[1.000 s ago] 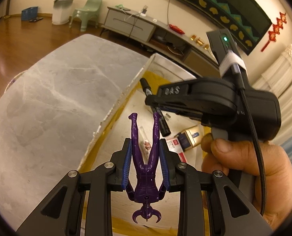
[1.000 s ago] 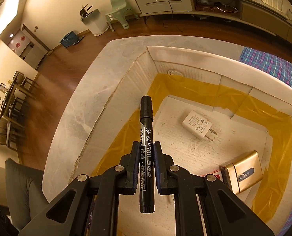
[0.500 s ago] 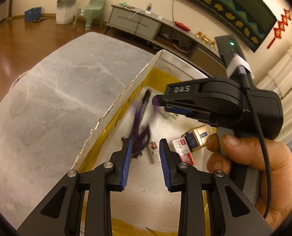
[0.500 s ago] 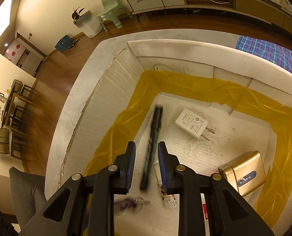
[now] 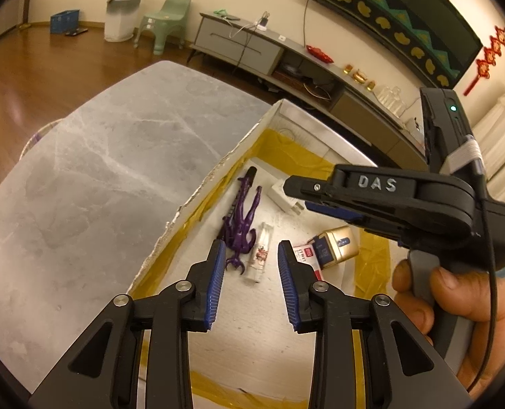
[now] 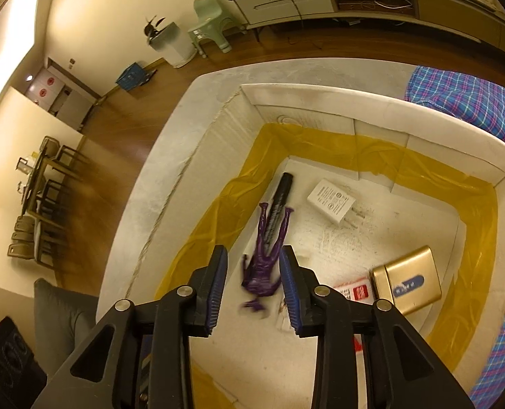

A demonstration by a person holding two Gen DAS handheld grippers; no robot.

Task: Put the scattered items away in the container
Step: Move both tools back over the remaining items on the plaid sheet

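Your left gripper [image 5: 251, 283] and right gripper [image 6: 253, 286] both hang over the foam box [image 6: 337, 109], jaws just opened and apart, nothing between the pads. The purple figure [image 5: 240, 220] lies on the box floor across the black marker [image 6: 279, 194], beside the white charger [image 6: 330, 201].

Two black hand-held grippers with blue ribbed pads

Each gripper, left [image 5: 251, 283] and right [image 6: 253, 284], has black angular fingers with round silver screws at the joints. The right one, seen from the side, carries grey letters "DAS", a small green light, a white strap and a thin black cable. A hand [image 5: 456, 310] wraps its grey handle.
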